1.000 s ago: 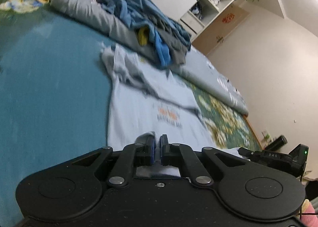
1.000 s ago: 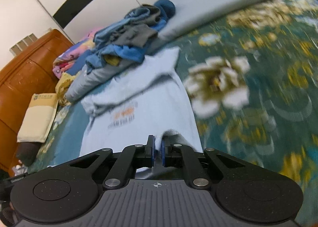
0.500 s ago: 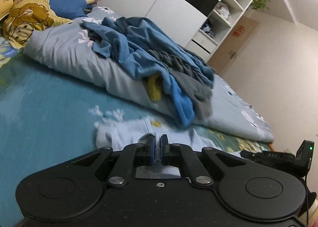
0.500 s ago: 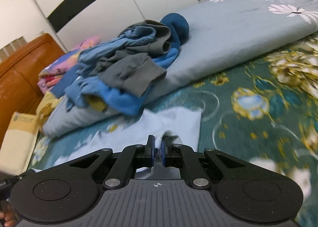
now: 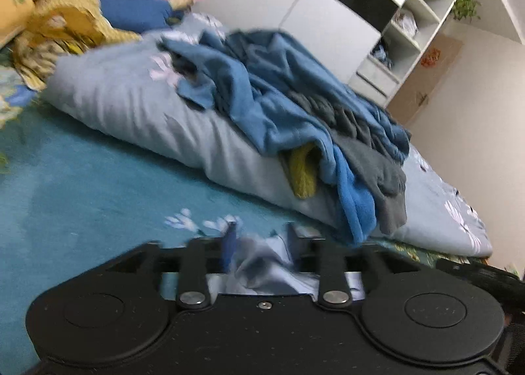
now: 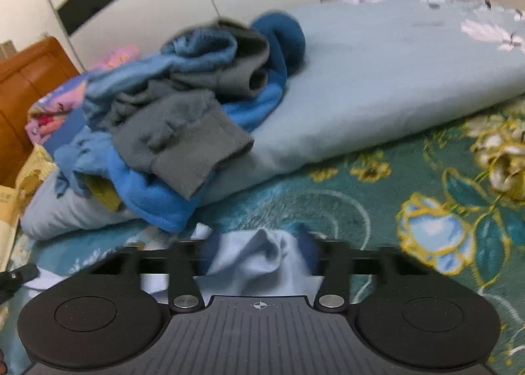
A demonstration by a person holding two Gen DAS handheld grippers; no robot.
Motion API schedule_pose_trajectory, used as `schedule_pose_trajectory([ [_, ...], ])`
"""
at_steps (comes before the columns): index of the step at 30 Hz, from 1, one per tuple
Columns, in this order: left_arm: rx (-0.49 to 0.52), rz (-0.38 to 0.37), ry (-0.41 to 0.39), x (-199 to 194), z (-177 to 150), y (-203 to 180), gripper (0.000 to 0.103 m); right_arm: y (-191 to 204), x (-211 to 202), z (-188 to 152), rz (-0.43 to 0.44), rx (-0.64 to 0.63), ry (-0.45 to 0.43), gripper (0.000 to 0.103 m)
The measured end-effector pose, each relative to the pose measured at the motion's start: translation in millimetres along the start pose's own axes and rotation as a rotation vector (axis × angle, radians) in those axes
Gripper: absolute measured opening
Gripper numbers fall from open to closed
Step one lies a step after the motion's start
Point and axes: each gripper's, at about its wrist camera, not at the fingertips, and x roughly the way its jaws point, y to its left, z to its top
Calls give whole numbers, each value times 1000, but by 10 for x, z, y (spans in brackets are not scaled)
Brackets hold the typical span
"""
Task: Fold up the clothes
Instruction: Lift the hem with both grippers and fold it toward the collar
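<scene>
A light blue T-shirt (image 5: 262,260) lies on the teal floral bedspread (image 5: 82,194), bunched between the fingers of my left gripper (image 5: 261,240), whose jaws stand apart. In the right wrist view the same shirt (image 6: 262,257) sits crumpled between the spread fingers of my right gripper (image 6: 259,243), which is open too. Both grippers are low over the bed, just in front of the quilt. Most of the shirt is hidden under the gripper bodies.
A folded pale blue quilt (image 5: 137,112) lies across the bed, with a pile of blue, grey and yellow clothes (image 5: 311,132) on it; the pile also shows in the right wrist view (image 6: 183,132). Pillows (image 5: 82,24) are at the far left. A white wardrobe and shelves (image 5: 410,30) stand behind.
Both grippers carried the shirt's hem forward toward the quilt, then opened. The shirt cloth now lies loose between the spread fingers.
</scene>
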Motion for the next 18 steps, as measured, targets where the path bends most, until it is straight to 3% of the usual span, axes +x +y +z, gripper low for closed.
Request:
schedule_pose_trajectory([
  [3,-14,11,-24,-227,-60,97,47,-213,-258,-14,6,46,-44,61],
  [6,-66,0,61,-441,-268,197,51,-470,-527,-222,57,138,-31,61],
  [9,-89,-46,171,-569,-572,256,52,-586,-663,-599,79,158,46,63],
  [14,-210,-57,276,-598,-966,340,53,-514,-666,-1005,102,164,127,63],
  [16,-286,-70,287,-587,-1064,359,50,-426,-635,-1035,126,189,139,50],
  [17,-306,-60,277,-590,-1087,351,39,-381,-613,-1039,143,207,154,24],
  [18,-318,-37,268,-601,-1100,334,11,-341,-599,-1045,147,222,166,12],
])
